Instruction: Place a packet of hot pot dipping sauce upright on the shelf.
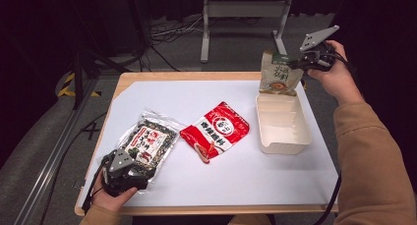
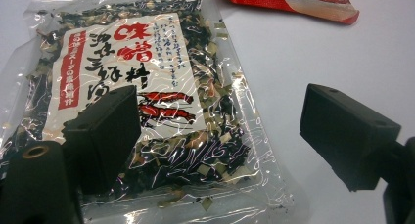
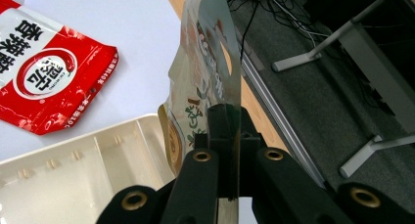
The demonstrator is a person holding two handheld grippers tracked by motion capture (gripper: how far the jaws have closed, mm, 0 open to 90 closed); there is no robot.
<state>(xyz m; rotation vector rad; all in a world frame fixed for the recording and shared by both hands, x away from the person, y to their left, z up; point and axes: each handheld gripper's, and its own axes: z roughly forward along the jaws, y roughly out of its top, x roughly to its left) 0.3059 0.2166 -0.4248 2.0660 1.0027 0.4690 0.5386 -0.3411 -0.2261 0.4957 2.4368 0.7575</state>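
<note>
My right gripper is shut on the top corner of a beige and green snack pouch, which hangs upright over the far end of a cream plastic tray. In the right gripper view the pouch stands edge-on, pinched between the jaws. My left gripper stands open at the near left of the table, over the lower end of a clear bag of dried seaweed mix. Its jaws straddle the bag's lower right part. A red and white pouch lies flat mid-table.
A white mat covers the wooden table. Beyond the far edge are cables and a metal stand on grey floor. The red pouch's corner lies just past the seaweed bag.
</note>
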